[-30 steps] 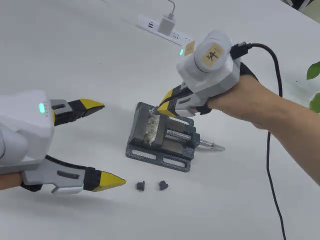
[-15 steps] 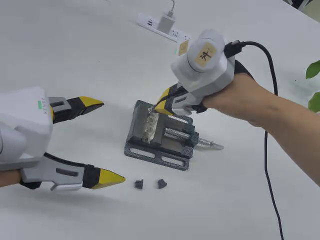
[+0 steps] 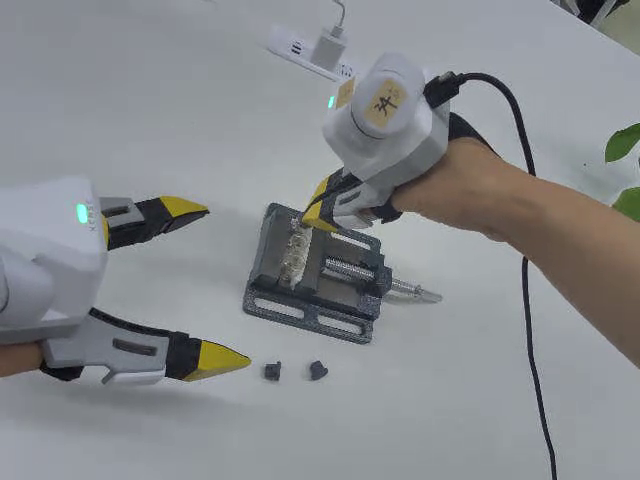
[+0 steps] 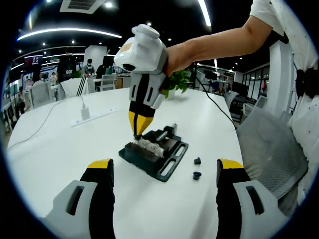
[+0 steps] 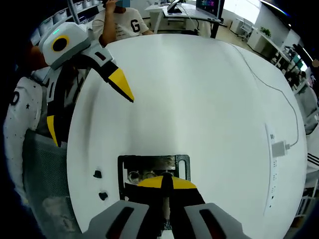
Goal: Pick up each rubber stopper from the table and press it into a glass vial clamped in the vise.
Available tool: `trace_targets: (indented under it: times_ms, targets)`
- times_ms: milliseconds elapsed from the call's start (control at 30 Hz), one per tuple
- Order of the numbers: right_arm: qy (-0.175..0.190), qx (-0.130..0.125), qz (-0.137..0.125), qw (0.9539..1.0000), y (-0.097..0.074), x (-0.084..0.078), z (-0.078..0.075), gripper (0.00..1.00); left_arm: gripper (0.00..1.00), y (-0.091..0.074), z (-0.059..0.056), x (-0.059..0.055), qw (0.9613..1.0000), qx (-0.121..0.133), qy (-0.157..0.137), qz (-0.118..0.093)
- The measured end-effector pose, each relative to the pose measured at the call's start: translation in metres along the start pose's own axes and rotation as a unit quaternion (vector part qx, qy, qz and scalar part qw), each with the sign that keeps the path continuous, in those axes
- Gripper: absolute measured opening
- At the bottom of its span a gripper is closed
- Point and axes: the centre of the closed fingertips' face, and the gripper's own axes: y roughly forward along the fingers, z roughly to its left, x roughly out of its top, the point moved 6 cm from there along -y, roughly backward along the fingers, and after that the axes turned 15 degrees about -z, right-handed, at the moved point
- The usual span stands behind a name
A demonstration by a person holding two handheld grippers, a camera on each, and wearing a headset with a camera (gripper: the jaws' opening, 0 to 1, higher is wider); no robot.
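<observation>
Fragile vials (image 3: 296,252) under right tongs (image 3: 314,220), pressed together; left tongs (image 3: 226,284) spread. Stoppers (image 3: 272,371) look light and soft: pinch sides.

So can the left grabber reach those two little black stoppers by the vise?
Probably yes. The left gripper is open wide, and the near stopper and the far stopper lie on bare table beside the vise, with nothing between them and its jaws.

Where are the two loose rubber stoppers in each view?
Head view: the stoppers lie low centre, just below the vise.
Left gripper view: right of centre, to the right of the vise.
Right gripper view: lower left, to the left of the vise.
Shared landmark: the vise.
</observation>
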Motion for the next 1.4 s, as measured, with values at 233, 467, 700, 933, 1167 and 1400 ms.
trace_targets:
  times_ms: [233,467,700,933,1167,1400]
  targets:
    - [0.001,-0.002,0.003,1.0,-0.001,-0.001,0.004,0.0,0.84,-0.001,0.002,0.001,1.0,0.002,0.002,-0.001]
    - [-0.012,-0.011,0.002,0.9999,-0.001,-0.002,0.005,0.0,0.83,0.0,0.002,0.002,1.0,0.003,0.002,-0.003]
    - [-0.015,-0.012,0.012,0.9997,0.001,-0.002,0.003,0.0,0.82,0.003,0.003,0.003,1.0,0.004,0.003,-0.003]
    - [-0.013,-0.026,-0.023,0.9993,0.0,-0.007,0.003,0.0,0.81,0.003,0.003,0.004,1.0,0.004,0.005,-0.004]
    - [-0.023,-0.05,-0.045,0.9975,0.001,-0.009,0.007,0.0,0.81,0.002,0.003,0.003,1.0,0.007,0.004,-0.002]
    - [-0.032,-0.065,-0.047,0.9963,0.001,-0.011,0.007,0.0,0.81,0.003,0.002,0.006,1.0,0.006,0.007,-0.002]
